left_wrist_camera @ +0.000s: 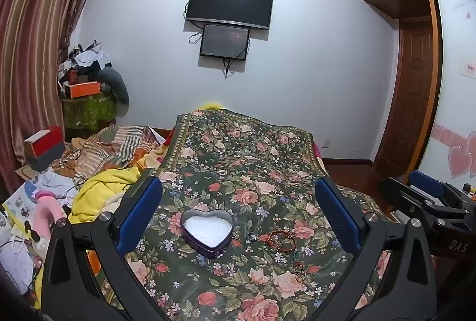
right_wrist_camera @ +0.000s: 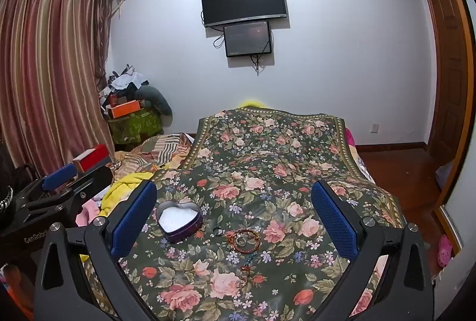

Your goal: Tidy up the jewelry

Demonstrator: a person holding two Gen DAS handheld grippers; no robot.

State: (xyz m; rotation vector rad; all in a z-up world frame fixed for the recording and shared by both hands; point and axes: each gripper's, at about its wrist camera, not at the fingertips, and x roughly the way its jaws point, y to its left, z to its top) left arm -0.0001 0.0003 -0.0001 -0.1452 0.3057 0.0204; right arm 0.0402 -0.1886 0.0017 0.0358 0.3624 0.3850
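Note:
An open heart-shaped purple tin [left_wrist_camera: 207, 231] with white lining sits on the floral cloth [left_wrist_camera: 238, 160]; it also shows in the right wrist view [right_wrist_camera: 178, 219]. To its right lie a dark ring [left_wrist_camera: 251, 236] [right_wrist_camera: 217, 230], a red-brown bead bracelet [left_wrist_camera: 282, 240] [right_wrist_camera: 244, 240] with a silver ring [right_wrist_camera: 241, 242] inside it, and small rings on a cord [left_wrist_camera: 300, 276] [right_wrist_camera: 243, 276] nearer me. My left gripper [left_wrist_camera: 238, 217] is open and empty above the tin. My right gripper [right_wrist_camera: 235, 219] is open and empty above the jewelry.
The cloth covers a raised surface with edges falling away far and right. Yellow and striped bedding [left_wrist_camera: 101, 196] and clutter lie to the left. A red box [left_wrist_camera: 44, 142] sits left. A wooden door [left_wrist_camera: 413, 101] and floor are at right.

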